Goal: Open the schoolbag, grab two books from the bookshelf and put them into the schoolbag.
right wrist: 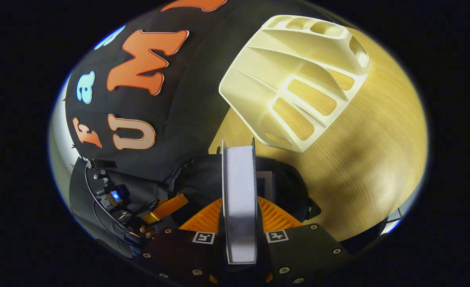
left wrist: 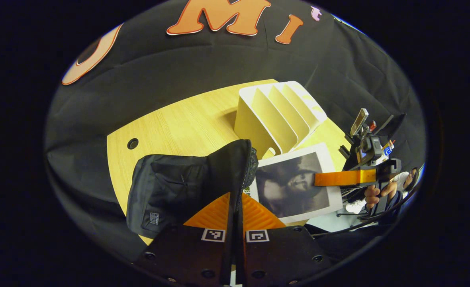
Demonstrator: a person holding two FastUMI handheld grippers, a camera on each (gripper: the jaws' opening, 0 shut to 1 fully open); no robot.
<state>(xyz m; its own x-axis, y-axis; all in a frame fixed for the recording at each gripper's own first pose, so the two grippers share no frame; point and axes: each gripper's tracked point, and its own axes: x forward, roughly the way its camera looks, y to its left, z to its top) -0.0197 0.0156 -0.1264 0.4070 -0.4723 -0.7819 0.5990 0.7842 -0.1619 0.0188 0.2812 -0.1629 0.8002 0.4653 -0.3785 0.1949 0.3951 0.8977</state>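
Left gripper [left wrist: 237, 207] is clamped on the zippered rim of the black fabric schoolbag [left wrist: 171, 187], which stands on the pale wooden table [left wrist: 179, 119]. Right gripper [right wrist: 239, 217] grips a white-paged book [right wrist: 239, 191] edge-on above the bag; the cream slotted plastic bookshelf [right wrist: 294, 79] sits at one o'clock

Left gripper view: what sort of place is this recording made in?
Likely a staged recording booth, not a home: a black cloth wall hangs behind a wooden table that holds just a white bookshelf and a dark schoolbag.
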